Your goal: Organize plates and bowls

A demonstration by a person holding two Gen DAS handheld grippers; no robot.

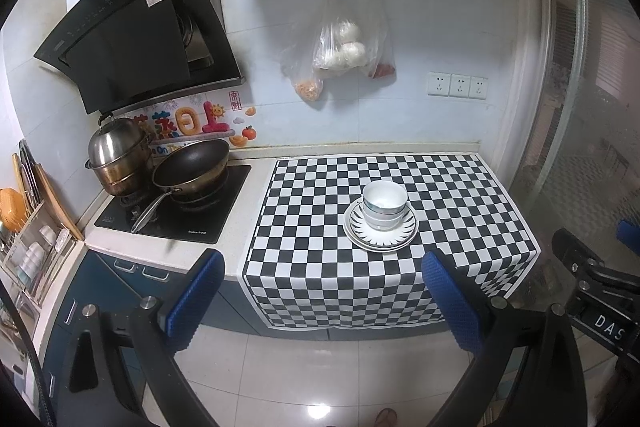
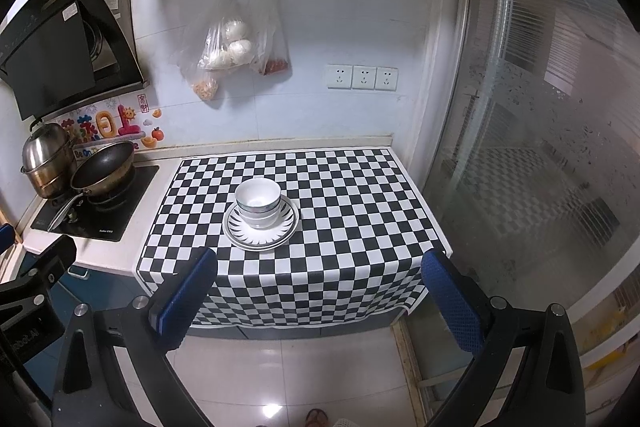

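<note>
We judge that the task is almost finished, or fully finished. The bowls (image 1: 384, 205) stand nested one inside the other, and they sit on the plates (image 1: 380, 233), which are also stacked. The whole pile rests on the checkered cloth (image 1: 320, 187) that covers the right part of the counter (image 1: 256, 163), near the middle of the cloth and a little toward its front edge. We see no other plate or bowl loose on the cloth, so nothing more seems left to collect there. How many bowls and plates are in the pile we cannot count with certainty; the top bowl looks empty and white inside.

Our left gripper (image 1: 320, 299) is held back from the counter, over the floor, with its two blue fingers wide apart and nothing between them. Our right gripper (image 2: 320, 299) is the same: spread wide, empty, and well apart from the pile.

At the left end of the counter, on the stove (image 1: 172, 203), there is a dark pan (image 1: 192, 167) and a steel pot (image 1: 118, 155) with its lid on; the pan appears empty. On the wall behind hang plastic bags (image 1: 340, 43) with white round food inside.

If any step remains, it is perhaps only to carry the pile to its storage place, but the pictures do not show where.
</note>
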